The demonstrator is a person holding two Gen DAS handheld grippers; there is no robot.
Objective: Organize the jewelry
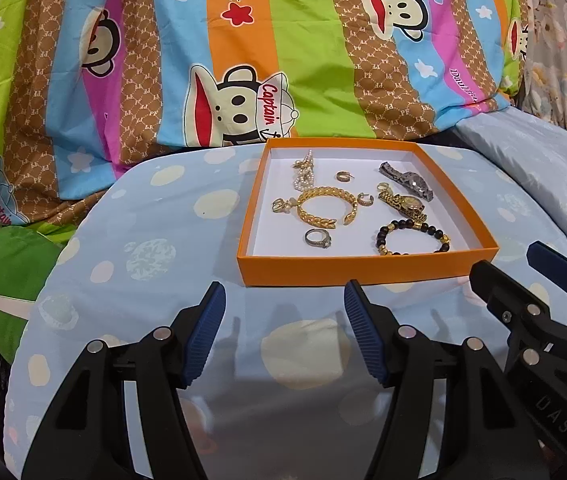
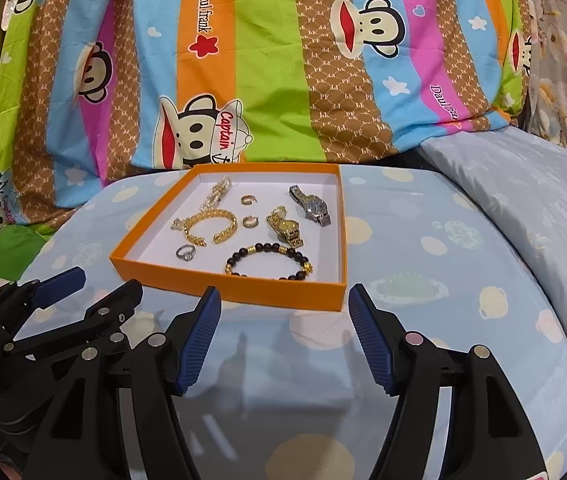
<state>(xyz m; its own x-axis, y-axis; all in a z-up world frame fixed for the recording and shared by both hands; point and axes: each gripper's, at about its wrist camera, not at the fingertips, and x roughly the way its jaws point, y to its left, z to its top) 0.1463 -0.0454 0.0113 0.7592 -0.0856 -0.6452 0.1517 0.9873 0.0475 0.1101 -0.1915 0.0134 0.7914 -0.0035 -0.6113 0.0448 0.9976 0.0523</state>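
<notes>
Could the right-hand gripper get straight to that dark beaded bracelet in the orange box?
Probably yes. The right gripper is open and empty, just short of the orange box. The beaded bracelet lies nearest that front wall with nothing on it; only the low wall must be cleared.

A matt orange cardboard box [image 1: 367,270] with a smooth white paper lining is seen. Polished gold metal shows on the braided bangle [image 1: 327,208]; glossy dark beads form the bracelet [image 1: 413,238]. Ribbed blue pads [image 1: 207,336] line each black plastic tool [image 1: 285,334].
</notes>
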